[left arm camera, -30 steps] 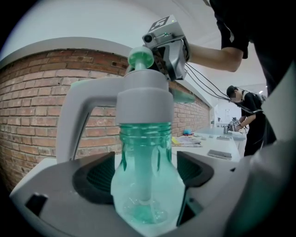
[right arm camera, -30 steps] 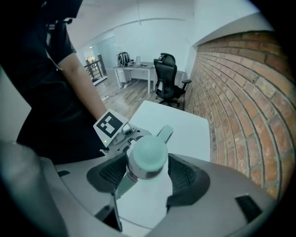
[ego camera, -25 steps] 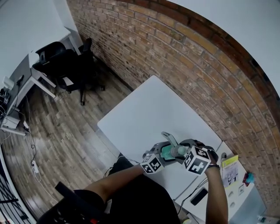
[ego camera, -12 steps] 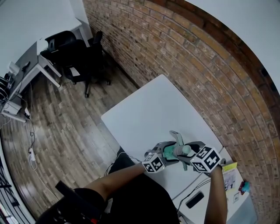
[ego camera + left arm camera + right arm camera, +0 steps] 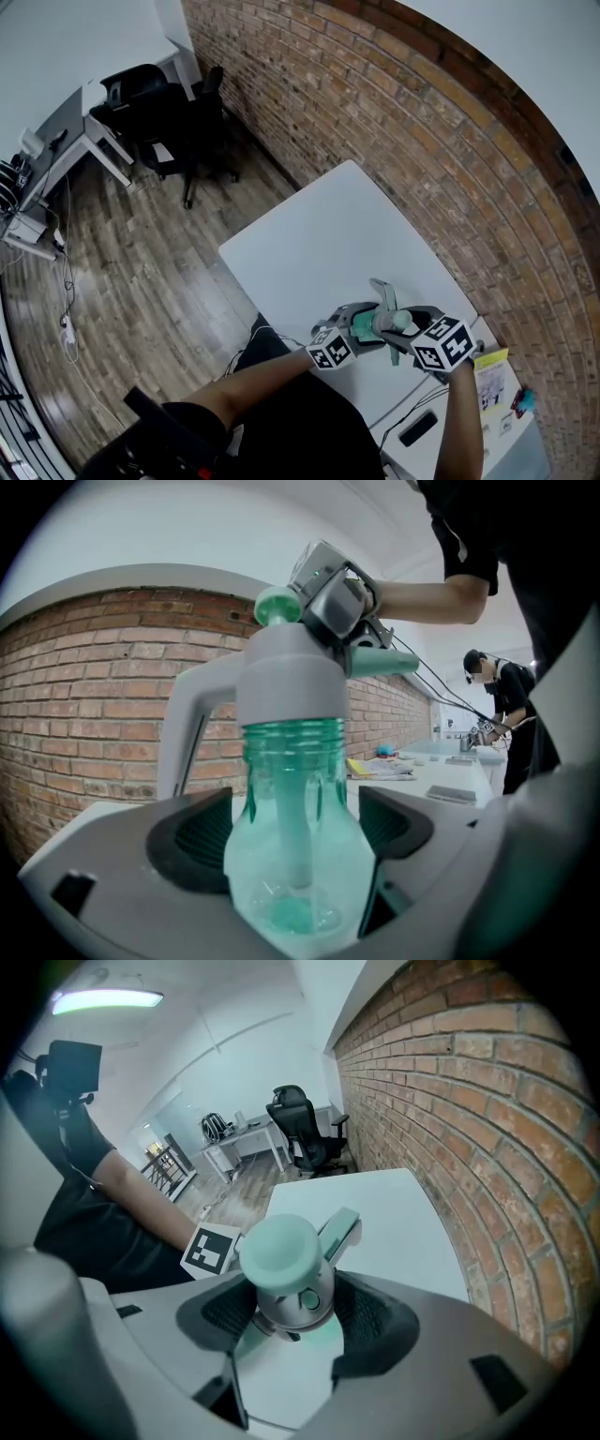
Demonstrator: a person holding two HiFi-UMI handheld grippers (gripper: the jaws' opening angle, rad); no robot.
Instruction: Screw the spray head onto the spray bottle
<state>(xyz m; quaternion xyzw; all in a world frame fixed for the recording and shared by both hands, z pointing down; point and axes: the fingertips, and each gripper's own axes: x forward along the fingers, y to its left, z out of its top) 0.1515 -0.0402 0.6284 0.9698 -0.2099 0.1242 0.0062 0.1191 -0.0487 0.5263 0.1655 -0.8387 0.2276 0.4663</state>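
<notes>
**Spray bottle with head, held over counter**

Left tool [image 5: 292,829] pinches the teal spray bottle [image 5: 292,883] by its body, upright. Right tool [image 5: 292,1305] pinches the grey spray head [image 5: 286,1283], which is seated on the bottle neck. Both are above the near end of the white counter [image 5: 319,239].

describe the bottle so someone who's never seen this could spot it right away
Find the white table beside the brick wall; two grippers meet above its near edge. The bottle is clamped in the left gripper: see-through green plastic, unlike the opaque grey spray head on top, held by the right gripper.
</notes>
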